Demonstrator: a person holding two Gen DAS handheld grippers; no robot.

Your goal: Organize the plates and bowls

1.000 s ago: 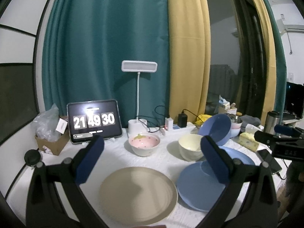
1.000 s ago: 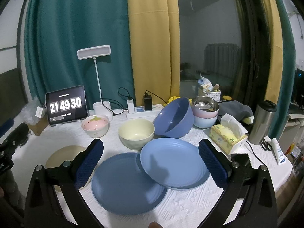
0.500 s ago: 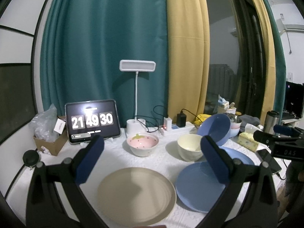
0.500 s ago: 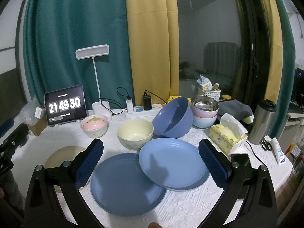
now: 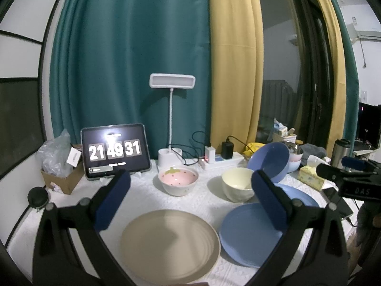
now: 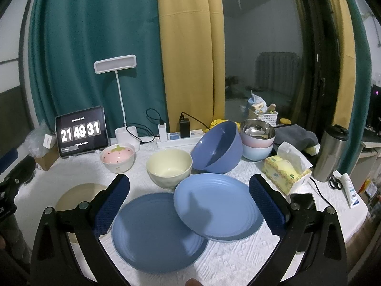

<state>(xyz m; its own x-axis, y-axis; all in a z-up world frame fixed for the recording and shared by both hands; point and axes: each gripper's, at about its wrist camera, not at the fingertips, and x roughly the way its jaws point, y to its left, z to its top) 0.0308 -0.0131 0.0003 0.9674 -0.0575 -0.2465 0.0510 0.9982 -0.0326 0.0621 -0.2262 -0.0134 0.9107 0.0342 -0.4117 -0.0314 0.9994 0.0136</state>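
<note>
A beige plate [image 5: 169, 244] lies flat right below my open left gripper [image 5: 190, 196]. To its right lies a dark blue plate [image 5: 247, 234], seen under my open right gripper [image 6: 189, 201] as dark blue plate [image 6: 157, 233] with a lighter blue plate [image 6: 218, 206] leaning on its rim. Behind stand a pink strawberry bowl [image 6: 117, 157], a cream bowl [image 6: 169, 168] and a tilted blue bowl [image 6: 215, 147]. Both grippers hold nothing.
A stack of bowls topped by a steel one [image 6: 257, 138], a tissue box [image 6: 284, 172], a phone [image 6: 302, 200] and a steel flask [image 6: 331, 152] fill the right side. A tablet clock [image 5: 115, 151], lamp [image 5: 172, 119], power strip [image 6: 177, 139] and cardboard box [image 5: 62, 178] line the back.
Both grippers stayed open and nearly still; the views drifted only slightly. The clock went from 21:49:30 to 21:49:31.
</note>
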